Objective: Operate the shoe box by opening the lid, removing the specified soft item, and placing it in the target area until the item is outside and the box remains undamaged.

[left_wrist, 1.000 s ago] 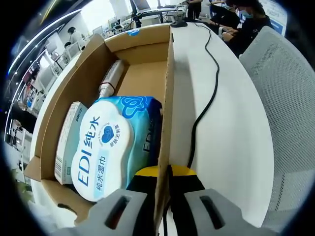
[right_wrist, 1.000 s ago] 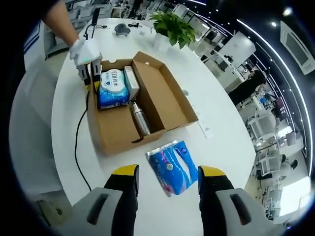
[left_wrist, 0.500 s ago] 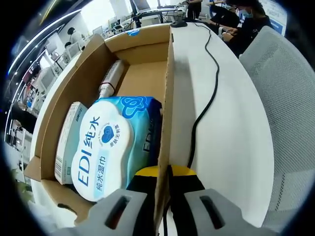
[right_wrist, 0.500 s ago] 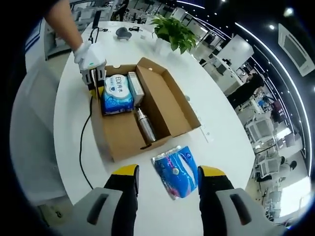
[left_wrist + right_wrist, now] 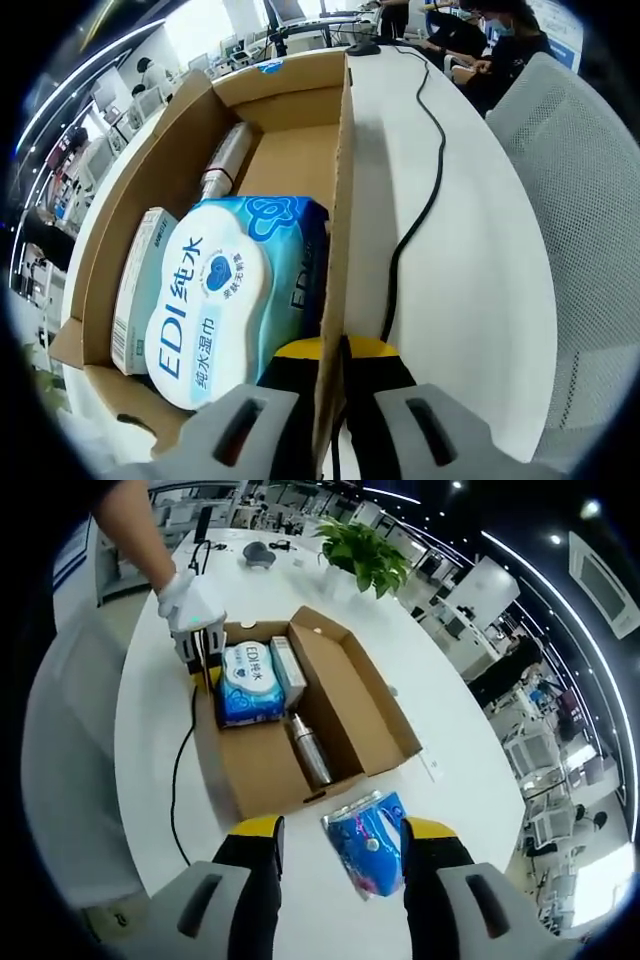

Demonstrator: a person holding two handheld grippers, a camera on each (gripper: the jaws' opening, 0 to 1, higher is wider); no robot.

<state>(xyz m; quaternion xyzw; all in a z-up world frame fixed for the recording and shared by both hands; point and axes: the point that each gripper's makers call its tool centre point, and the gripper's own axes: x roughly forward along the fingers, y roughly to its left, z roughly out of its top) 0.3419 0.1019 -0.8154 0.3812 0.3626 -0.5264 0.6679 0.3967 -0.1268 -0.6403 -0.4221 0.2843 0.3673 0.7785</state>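
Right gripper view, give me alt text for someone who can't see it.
An open cardboard shoe box on a white table holds a wet-wipes pack, a small carton and a metal bottle. A blue soft pack lies outside, by the open right gripper.

Potted plant (image 5: 362, 548), black cable (image 5: 418, 190)

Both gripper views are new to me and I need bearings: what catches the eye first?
An open cardboard shoe box sits on the white table, holding a blue EDI wet-wipes pack, a slim carton and a metal bottle. The left gripper clamps the box's side wall. A blue soft pack lies outside, between the right gripper's jaws.
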